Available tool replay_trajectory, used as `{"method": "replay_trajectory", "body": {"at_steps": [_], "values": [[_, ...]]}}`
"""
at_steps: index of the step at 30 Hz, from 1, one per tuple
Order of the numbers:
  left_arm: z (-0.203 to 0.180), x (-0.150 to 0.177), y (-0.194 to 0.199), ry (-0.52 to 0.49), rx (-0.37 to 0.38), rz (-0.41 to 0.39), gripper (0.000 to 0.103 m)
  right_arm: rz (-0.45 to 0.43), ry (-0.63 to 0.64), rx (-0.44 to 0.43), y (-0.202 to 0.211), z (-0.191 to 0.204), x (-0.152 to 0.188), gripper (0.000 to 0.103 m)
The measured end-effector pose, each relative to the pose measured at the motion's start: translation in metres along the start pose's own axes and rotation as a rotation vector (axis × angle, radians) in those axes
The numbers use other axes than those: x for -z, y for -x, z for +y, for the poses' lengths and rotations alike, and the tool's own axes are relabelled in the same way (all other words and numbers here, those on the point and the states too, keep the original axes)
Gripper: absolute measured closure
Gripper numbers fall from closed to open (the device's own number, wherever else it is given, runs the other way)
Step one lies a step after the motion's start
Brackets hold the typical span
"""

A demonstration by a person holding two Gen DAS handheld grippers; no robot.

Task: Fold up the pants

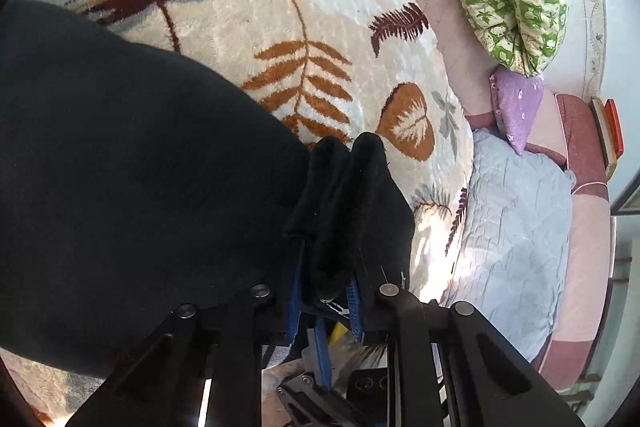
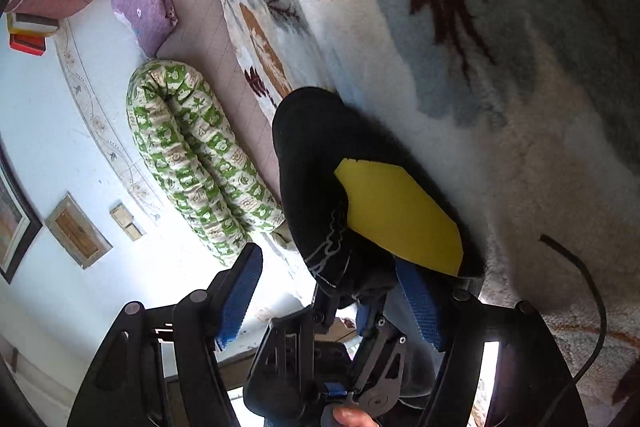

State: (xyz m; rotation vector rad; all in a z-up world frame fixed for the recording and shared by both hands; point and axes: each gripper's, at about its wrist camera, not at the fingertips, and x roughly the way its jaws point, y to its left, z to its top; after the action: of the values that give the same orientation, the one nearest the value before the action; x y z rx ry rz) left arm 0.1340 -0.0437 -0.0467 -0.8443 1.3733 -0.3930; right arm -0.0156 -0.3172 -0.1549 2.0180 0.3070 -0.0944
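In the left wrist view we see our left gripper [image 1: 326, 291] clamped nearly shut on a bunched fold of the black pants [image 1: 132, 167], which spread from the lower centre across the left of the frame over the leaf-patterned rug [image 1: 248, 7]. In the right wrist view our right gripper [image 2: 332, 291] stands wide open, the pants [image 2: 316, 163] rising between its blue pads [image 2: 240, 295], gripped by neither
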Motion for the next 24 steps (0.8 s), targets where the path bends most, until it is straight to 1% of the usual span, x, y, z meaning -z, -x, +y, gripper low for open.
{"method": "replay_trajectory", "body": {"at_steps": [2, 4, 6, 11, 13, 15, 19, 21, 22, 23, 24], "values": [[-0.004, -0.001, 0.002, -0.002, 0.023, 0.003, 0.089, 0.013, -0.006, 0.001, 0.000, -0.001, 0.002, 0.032], [-0.005, -0.002, 0.006, 0.008, 0.058, 0.009, 0.090, 0.024, 0.008, 0.005, 0.000, -0.001, 0.004, 0.032], [-0.006, -0.003, 0.011, 0.014, 0.075, 0.005, 0.090, 0.031, 0.026, 0.006, -0.003, 0.000, 0.005, 0.032], [0.002, -0.002, 0.024, 0.038, 0.111, 0.006, 0.090, -0.013, 0.039, -0.045, -0.005, 0.000, 0.000, 0.032], [0.005, -0.001, 0.027, 0.052, 0.131, 0.016, 0.090, -0.012, 0.029, -0.066, -0.011, -0.002, -0.002, 0.032], [0.007, -0.001, 0.030, 0.053, 0.136, 0.012, 0.090, -0.004, 0.024, -0.094, -0.018, -0.002, -0.002, 0.032], [0.008, 0.001, 0.036, 0.058, 0.137, 0.004, 0.090, -0.036, 0.013, -0.143, -0.019, -0.004, -0.004, 0.032], [0.010, 0.002, 0.037, 0.068, 0.136, 0.000, 0.090, -0.039, 0.021, -0.163, -0.017, -0.003, -0.004, 0.037], [0.011, 0.004, 0.038, 0.069, 0.137, 0.001, 0.090, -0.054, 0.031, -0.161, -0.014, -0.002, -0.003, 0.048], [0.012, 0.005, 0.039, 0.069, 0.132, -0.001, 0.090, -0.068, 0.037, -0.154, -0.011, -0.003, -0.002, 0.061], [0.013, 0.007, 0.040, 0.067, 0.126, -0.007, 0.090, -0.070, 0.040, -0.146, -0.008, -0.003, -0.002, 0.065]]}}
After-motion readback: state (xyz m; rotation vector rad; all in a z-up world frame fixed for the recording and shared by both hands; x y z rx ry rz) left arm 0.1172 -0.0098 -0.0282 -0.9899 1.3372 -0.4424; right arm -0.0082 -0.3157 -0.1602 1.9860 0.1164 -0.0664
